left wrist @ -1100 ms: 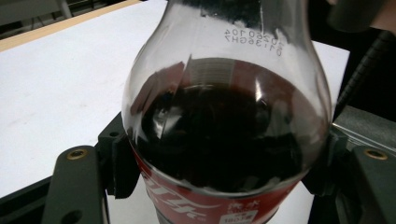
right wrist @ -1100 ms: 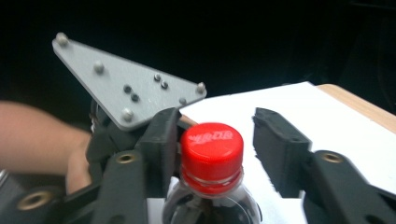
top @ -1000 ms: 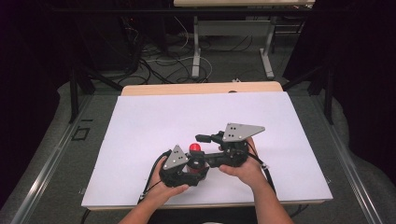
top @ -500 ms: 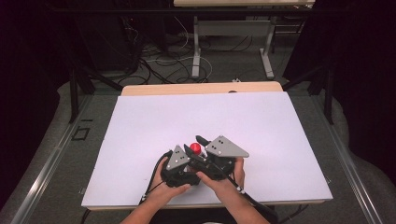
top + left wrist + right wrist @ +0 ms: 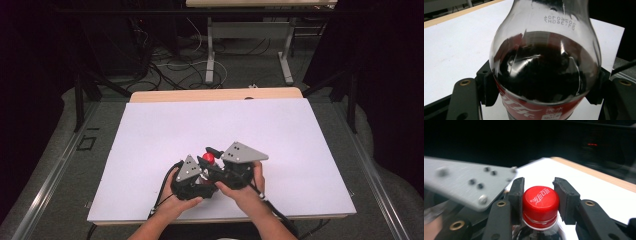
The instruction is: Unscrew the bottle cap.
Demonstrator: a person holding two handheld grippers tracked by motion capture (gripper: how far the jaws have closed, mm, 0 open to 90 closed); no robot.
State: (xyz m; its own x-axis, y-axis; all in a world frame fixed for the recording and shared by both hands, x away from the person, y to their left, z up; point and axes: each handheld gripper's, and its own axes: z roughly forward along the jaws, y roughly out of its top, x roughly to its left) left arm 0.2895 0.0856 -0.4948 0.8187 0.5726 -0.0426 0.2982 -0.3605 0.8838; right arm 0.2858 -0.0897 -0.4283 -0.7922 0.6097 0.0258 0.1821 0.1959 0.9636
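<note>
A cola bottle [image 5: 544, 75] with dark drink and a red label stands upright on the white table top [image 5: 225, 125], near its front edge. My left gripper [image 5: 544, 96] is shut on the bottle's body, a pad on each side. The red cap [image 5: 540, 200] sits between the pads [image 5: 517, 195] of my right gripper [image 5: 540, 195], whose jaws have just been closing and now press on it. From above, the cap [image 5: 208, 158] shows between the left gripper [image 5: 200, 175] and the right gripper [image 5: 212, 154], which stand close together.
The left gripper's grey plate [image 5: 469, 185] lies close beside the right jaws. A wooden strip [image 5: 215, 95] borders the table's far side. Cables and desk legs [image 5: 210, 55] stand on the floor beyond. Both hands rest near the front edge.
My right gripper has moved left to the bottle and its jaws have closed around the red cap. The left gripper and the bottle have stayed in place.
</note>
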